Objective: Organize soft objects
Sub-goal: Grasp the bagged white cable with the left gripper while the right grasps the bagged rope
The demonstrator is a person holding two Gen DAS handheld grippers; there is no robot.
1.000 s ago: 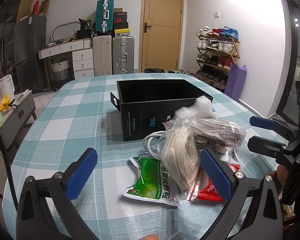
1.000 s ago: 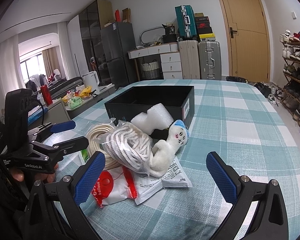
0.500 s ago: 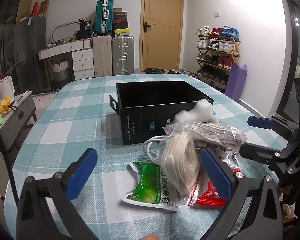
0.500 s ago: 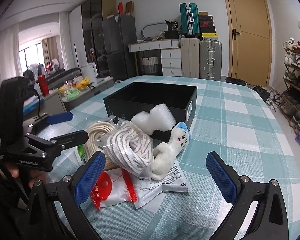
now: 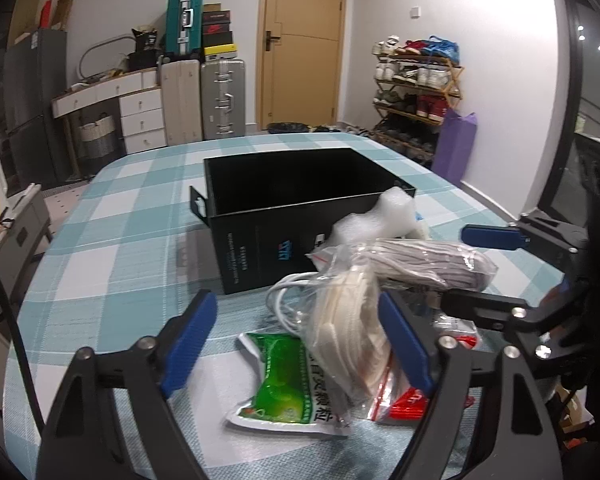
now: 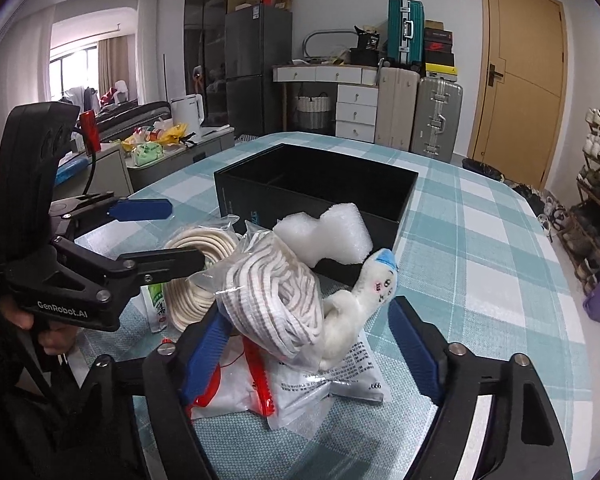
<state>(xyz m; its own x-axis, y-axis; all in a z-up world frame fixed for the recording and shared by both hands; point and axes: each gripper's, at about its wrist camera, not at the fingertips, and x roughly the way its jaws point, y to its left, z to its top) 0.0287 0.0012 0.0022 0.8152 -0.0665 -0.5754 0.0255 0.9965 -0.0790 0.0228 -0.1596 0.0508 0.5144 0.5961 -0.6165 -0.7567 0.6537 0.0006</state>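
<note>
A pile of soft things lies on the checked table in front of an open black box [image 5: 300, 200] [image 6: 316, 184]. It holds a bagged cream rope coil [image 5: 348, 320] [image 6: 196, 272], a bagged grey-white cord bundle [image 5: 424, 260] [image 6: 276, 292], white foam [image 5: 380, 216] [image 6: 324, 236], a white plush toy [image 6: 364, 296], a green packet [image 5: 284, 388] and a red-printed bag [image 6: 236, 384]. My left gripper [image 5: 300, 340] is open around the rope coil and green packet. My right gripper [image 6: 312, 344] is open around the cord bundle and plush.
The teal checked tablecloth [image 5: 120, 240] covers the table. Suitcases [image 5: 220, 96], a white drawer desk [image 5: 140, 108], a door [image 5: 300, 40] and a shoe rack [image 5: 416, 88] stand behind. A purple bag [image 5: 456, 148] sits by the right wall.
Both grippers have moved forward toward the pile, so the bags now sit between their open fingers. The objects have not moved.
</note>
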